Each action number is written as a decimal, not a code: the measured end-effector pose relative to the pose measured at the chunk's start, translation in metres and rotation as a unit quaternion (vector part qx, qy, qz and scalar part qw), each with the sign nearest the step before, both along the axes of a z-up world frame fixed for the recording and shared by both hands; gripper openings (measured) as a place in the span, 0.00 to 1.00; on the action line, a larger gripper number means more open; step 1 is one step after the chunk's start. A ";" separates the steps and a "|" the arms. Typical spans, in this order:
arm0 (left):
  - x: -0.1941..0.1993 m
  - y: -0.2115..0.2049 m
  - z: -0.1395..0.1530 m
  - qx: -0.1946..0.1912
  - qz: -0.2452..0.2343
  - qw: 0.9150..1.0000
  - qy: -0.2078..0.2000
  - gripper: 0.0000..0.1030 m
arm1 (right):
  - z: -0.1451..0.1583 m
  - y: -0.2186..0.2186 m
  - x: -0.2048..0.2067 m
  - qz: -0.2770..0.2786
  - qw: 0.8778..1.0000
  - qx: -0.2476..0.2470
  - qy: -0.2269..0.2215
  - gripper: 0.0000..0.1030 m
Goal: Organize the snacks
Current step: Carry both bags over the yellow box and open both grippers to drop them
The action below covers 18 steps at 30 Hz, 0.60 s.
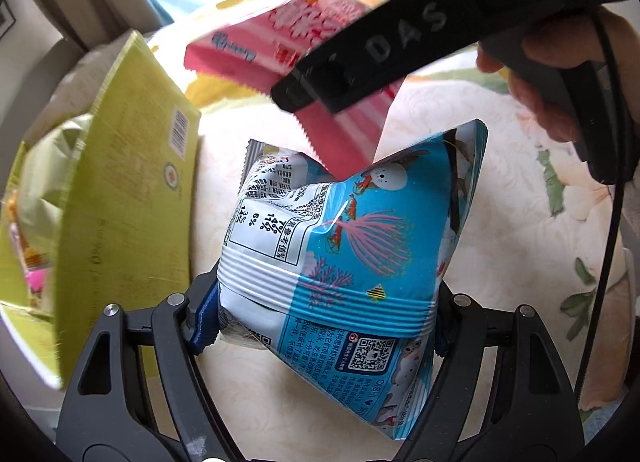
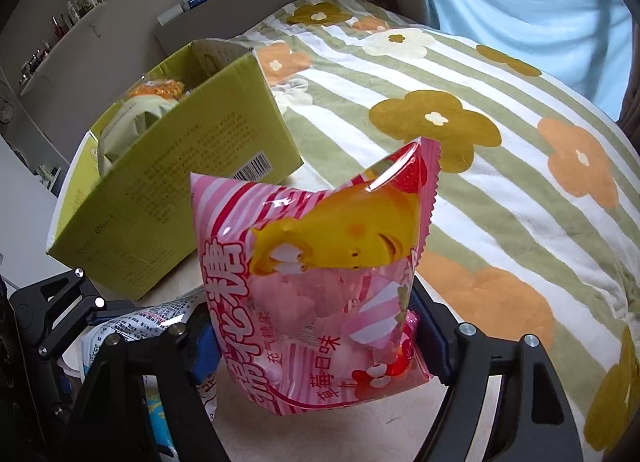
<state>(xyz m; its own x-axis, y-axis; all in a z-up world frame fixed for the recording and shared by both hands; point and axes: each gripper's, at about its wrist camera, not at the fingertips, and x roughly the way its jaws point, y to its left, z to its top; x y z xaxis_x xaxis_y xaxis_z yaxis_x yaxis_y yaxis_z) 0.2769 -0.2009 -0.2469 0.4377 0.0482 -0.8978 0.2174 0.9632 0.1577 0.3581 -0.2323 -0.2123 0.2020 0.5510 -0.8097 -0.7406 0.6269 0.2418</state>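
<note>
Left gripper (image 1: 326,316) clamped on blue bag (image 1: 344,238), right gripper (image 2: 316,336) on pink bag (image 2: 320,282) (both airborne). Next, probably: drop into green box (image 2: 192,166), frame left.

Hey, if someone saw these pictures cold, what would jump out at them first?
Two bright snack bags, each pinched in a gripper: the blue shrimp-chip bag in the left gripper, the pink marshmallow bag in the right gripper. Next, the open yellow-green cardboard box on the left, already holding snacks, on a flowered bedspread.

green box (image 2: 176,182) blocking the left, snacks (image 2: 148,110) filling it, open bedspread (image 2: 500,190) right
</note>
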 end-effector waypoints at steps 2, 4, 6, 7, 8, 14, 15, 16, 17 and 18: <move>-0.004 -0.001 0.013 -0.003 -0.001 1.000 -0.012 0.73 | 0.018 -0.005 -0.003 -0.013 1.000 -0.002 -0.011 0.74; -0.009 -0.001 0.027 -0.006 -0.002 1.000 -0.025 0.73 | 0.036 -0.010 -0.006 -0.024 1.000 -0.004 -0.020 0.74; -0.012 0.001 0.043 -0.009 0.000 0.999 -0.041 0.73 | 0.055 -0.015 -0.009 -0.039 0.999 -0.004 -0.029 0.74; -0.014 0.001 0.051 -0.010 0.000 0.999 -0.049 0.73 | 0.063 -0.018 -0.009 -0.047 0.998 -0.004 -0.033 0.74; -0.015 0.003 0.059 -0.011 0.001 0.998 -0.057 0.73 | 0.074 -0.022 -0.010 -0.056 0.998 -0.002 -0.036 0.74; -0.018 0.026 0.104 -0.015 0.012 0.995 -0.096 0.73 | 0.127 -0.032 -0.024 -0.089 0.994 0.018 -0.061 0.74; -0.016 0.032 0.111 -0.015 0.014 0.995 -0.102 0.73 | 0.137 -0.030 -0.028 -0.090 0.993 0.020 -0.071 0.74; -0.016 0.039 0.119 -0.013 0.015 0.994 -0.108 0.73 | 0.143 -0.027 -0.030 -0.091 0.993 0.020 -0.078 0.74; -0.016 0.045 0.123 -0.011 0.016 0.993 -0.113 0.73 | 0.149 -0.025 -0.033 -0.092 0.992 0.020 -0.085 0.74; -0.015 0.052 0.129 -0.009 0.017 0.993 -0.118 0.73 | 0.156 -0.021 -0.037 -0.095 0.991 0.021 -0.090 0.74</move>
